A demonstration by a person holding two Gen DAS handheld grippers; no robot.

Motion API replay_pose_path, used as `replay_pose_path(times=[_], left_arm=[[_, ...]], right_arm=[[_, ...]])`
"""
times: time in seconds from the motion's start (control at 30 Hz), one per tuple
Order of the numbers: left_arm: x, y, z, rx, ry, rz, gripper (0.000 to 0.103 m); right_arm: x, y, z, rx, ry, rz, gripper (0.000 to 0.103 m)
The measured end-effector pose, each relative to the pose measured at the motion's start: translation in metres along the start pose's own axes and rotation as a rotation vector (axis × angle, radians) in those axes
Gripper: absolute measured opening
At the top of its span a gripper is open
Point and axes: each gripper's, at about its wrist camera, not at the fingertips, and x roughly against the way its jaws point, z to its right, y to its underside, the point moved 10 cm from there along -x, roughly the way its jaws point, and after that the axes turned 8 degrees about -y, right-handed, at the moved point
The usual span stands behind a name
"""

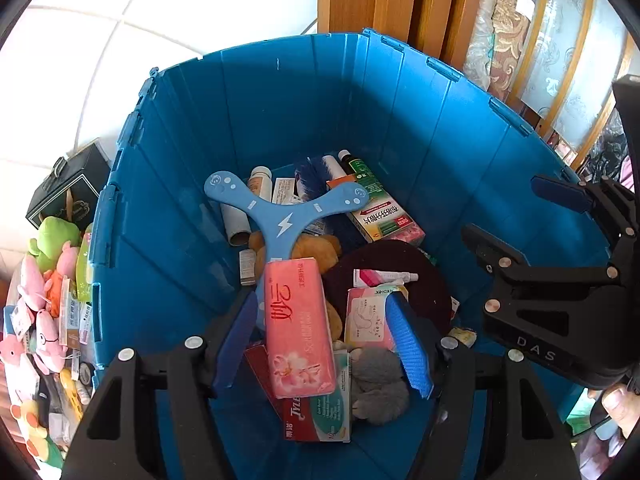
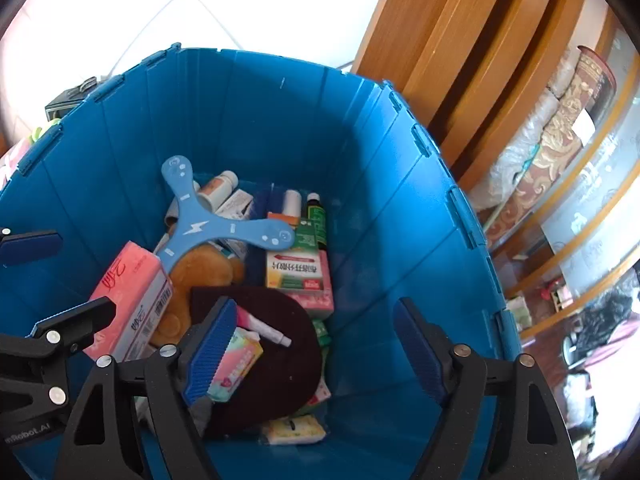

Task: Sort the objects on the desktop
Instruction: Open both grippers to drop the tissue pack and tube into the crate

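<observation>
Blue plastic bin (image 1: 280,112) already holds a good heap: a pink tissue pack (image 1: 298,332), a three-armed blue boomerang (image 1: 286,216), a brown plush (image 1: 316,250), a dark cap (image 1: 396,264) with a small tube (image 1: 386,277) on it, medicine boxes (image 1: 384,216) and bottles (image 1: 260,184). Both grippers hang over the bin's mouth, pointing down into it. The left gripper (image 1: 324,344) has its jaws spread; the tissue pack shows between them but looks to lie on the heap below, not pinched. The right gripper (image 2: 320,348) is spread wide and empty above the cap. Outside the bin, by its left wall, plush toys (image 1: 44,292) and small packets (image 1: 74,320) are piled, so sorting seems well along but not finished.
</observation>
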Motion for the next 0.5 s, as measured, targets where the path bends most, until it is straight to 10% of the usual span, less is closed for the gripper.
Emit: replay_pose_path(times=[0.27,0.5], left_arm=[[-0.001,0.0,-0.003,0.015,0.006,-0.009,0.065],[0.046,-0.001,-0.021,0.083,0.017,0.176,0.066]], right_arm=[[-0.004,0.001,0.001,-0.016,0.003,-0.028,0.084],[0.002,-0.001,0.005,-0.048,-0.011,0.011,0.09]])
